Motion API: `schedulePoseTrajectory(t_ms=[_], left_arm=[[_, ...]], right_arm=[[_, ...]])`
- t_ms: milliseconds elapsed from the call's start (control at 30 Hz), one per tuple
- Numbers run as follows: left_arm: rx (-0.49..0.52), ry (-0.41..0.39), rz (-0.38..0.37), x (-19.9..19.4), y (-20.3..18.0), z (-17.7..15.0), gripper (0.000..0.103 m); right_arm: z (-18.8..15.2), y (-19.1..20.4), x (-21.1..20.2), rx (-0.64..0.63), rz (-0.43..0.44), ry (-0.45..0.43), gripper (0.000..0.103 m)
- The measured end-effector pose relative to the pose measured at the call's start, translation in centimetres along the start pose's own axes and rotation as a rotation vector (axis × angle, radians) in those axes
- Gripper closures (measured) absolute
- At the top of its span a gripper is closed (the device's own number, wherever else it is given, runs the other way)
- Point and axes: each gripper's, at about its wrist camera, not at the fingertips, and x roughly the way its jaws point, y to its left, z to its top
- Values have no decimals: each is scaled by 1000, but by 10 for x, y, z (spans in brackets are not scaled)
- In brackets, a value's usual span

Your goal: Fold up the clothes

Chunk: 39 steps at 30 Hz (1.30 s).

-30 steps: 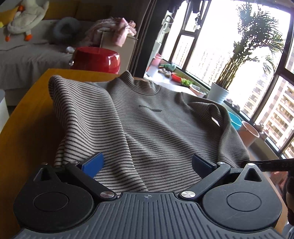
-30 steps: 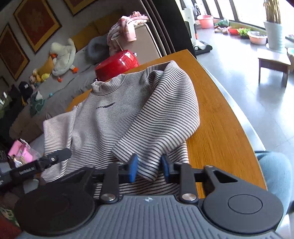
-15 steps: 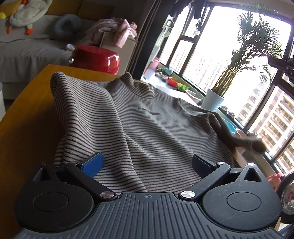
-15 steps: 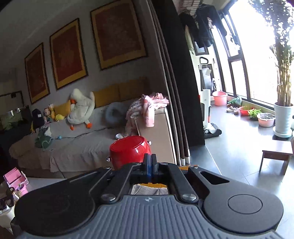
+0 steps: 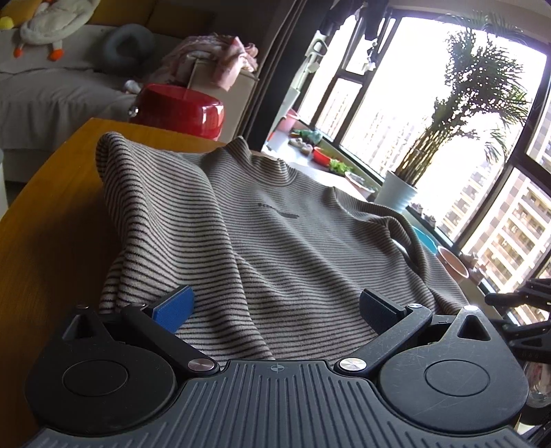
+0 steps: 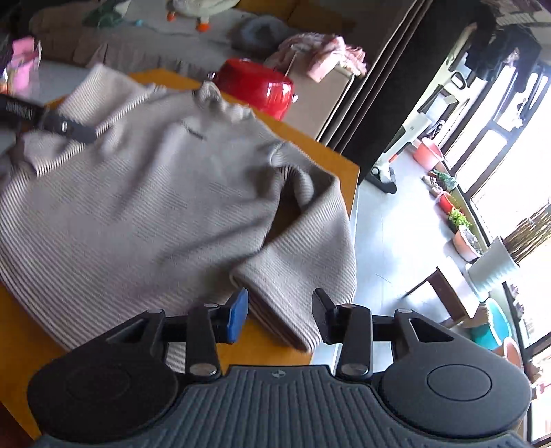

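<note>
Table (image 5: 51, 193): I see an orange wooden top, and the sweater covers most of it.
Sweater (image 5: 261, 241): striped, lying flat with the collar at the far side; in my right view one sleeve (image 6: 296, 262) lies over the table's right edge, its cuff nearest my claw.
Sofa (image 5: 51, 93): grey, behind the table, with a stuffed goose (image 5: 44, 24) on it.
Red tub (image 5: 182, 108): beyond the table's far edge.
Potted plant (image 5: 396, 196): by the window.
Left claw (image 5: 273, 306): fingers spread wide over the sweater's near hem, gripping nothing.
Right claw (image 6: 279, 315): fingers apart, either side of the cuff, not pinching it.
Writing: a small dark chest mark (image 5: 277, 211), too small for me to read.
</note>
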Motion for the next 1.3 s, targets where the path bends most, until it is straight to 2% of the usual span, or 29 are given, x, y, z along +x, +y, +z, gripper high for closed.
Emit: schedulePoseTrajectory(t_ms=[67, 100, 133, 167, 200, 267, 433, 533, 600, 700, 967, 1133, 1300], left_arm=[[0, 0, 1, 0, 0, 0, 0], [1, 0, 1, 0, 0, 0, 0], [0, 0, 0, 0, 0, 0, 0], [-1, 0, -1, 0, 1, 0, 0], [-5, -2, -4, 0, 1, 0, 0], [-13, -5, -10, 0, 3, -1, 0], [-43, -15, -33, -2, 8, -1, 0], [-63, -23, -49, -3, 12, -1, 0], [-77, -27, -60, -3, 14, -1, 0], [-97, -35, -76, -4, 18, -1, 0], [-144, -47, -113, -5, 28, 1, 0], [-170, -53, -134, -6, 34, 1, 0], [-174, -55, -138, -6, 34, 0, 0]], right_arm=[[-4, 7, 13, -54, -76, -6, 63], [-3, 7, 21, -49, -90, -13, 63], [2, 2, 29, -7, -65, -13, 64], [6, -3, 37, 35, -40, -13, 78], [11, -8, 44, 78, -17, -15, 100], [32, -32, 41, 175, 7, -58, 100], [104, -129, -15, 435, -58, -305, 100], [142, -155, -39, 495, -50, -402, 100], [164, -151, -44, 494, -11, -428, 100], [191, -124, -33, 462, 79, -421, 100], [258, -36, 19, 359, 247, -370, 100], [287, 13, 37, 278, 309, -338, 100], [294, 38, 57, 249, 322, -297, 99]])
